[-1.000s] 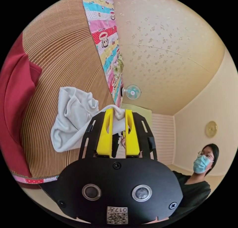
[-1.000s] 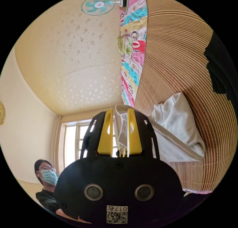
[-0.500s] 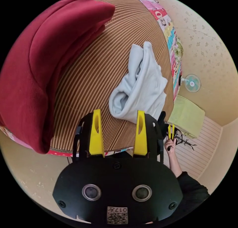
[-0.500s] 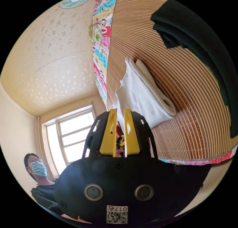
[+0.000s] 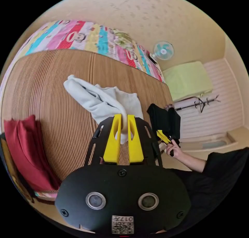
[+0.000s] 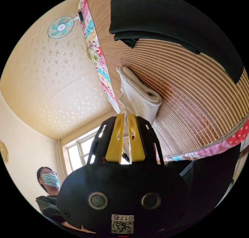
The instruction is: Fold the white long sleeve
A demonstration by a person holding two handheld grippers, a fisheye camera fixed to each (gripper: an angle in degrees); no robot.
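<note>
The white long sleeve [image 5: 101,103] lies bunched and folded on the striped brown mat [image 5: 52,92]. My left gripper [image 5: 122,118] is shut on its near edge, and white cloth shows between the yellow jaws. In the right gripper view the long sleeve [image 6: 137,98] lies as a thick fold just beyond my right gripper [image 6: 125,117]. Those jaws stand almost together, and I see no cloth pinched in them. The right gripper [image 5: 163,136] also appears in the left gripper view, held in a hand [image 5: 173,149] beside the mat, apart from the white cloth.
A folded red garment [image 5: 23,149] lies at one end of the mat and a folded black garment [image 6: 168,22] at the other. A colourful patterned sheet [image 5: 85,38] borders the mat. The person [image 6: 49,181] sits behind the grippers. A fan [image 6: 61,26] hangs on the wall.
A second ago both grippers held the white cloth up. It then dropped onto the mat with the left jaws open. Now the left jaws have shut on its near edge.
</note>
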